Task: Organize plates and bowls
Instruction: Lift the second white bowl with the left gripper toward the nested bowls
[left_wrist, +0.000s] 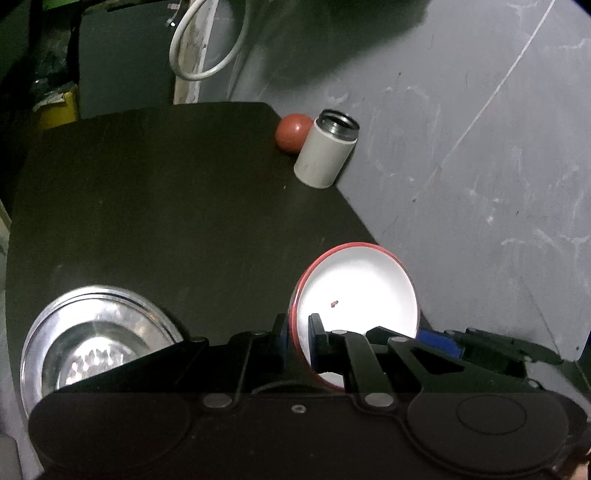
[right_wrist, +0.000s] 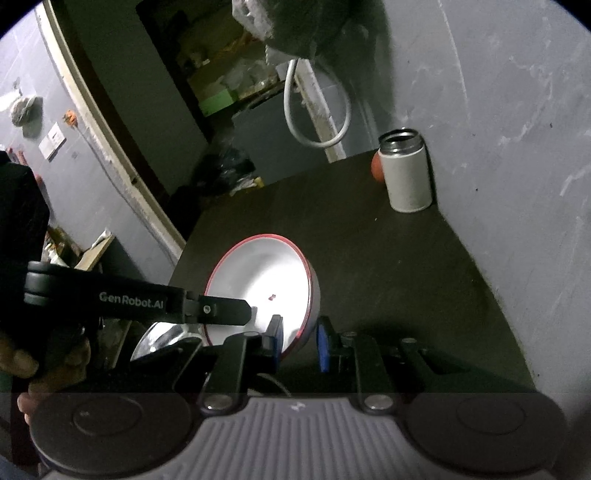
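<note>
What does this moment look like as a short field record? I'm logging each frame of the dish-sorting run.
surface: dark table
held item: red-rimmed white bowl, tilted, a small speck inside
left gripper: shut on the bowl's rim
right gripper: astride the bowl's opposite rim, grip unclear
other dish: steel bowl, on the table left of the held bowl
far corner: open white flask, red ball behind it

Left wrist view: mounted behind its own gripper (left_wrist: 299, 332), close above the desk (left_wrist: 155, 206), facing the far wall corner. Right wrist view: same mounting on its gripper (right_wrist: 299, 332), a little higher, facing likewise, taking in the doorway at left. Shared: bowl (left_wrist: 354, 291) (right_wrist: 266, 280), flask (left_wrist: 327, 147) (right_wrist: 406, 173), ball (left_wrist: 293, 131) (right_wrist: 376, 168), hose (left_wrist: 207, 40) (right_wrist: 317, 107).
</note>
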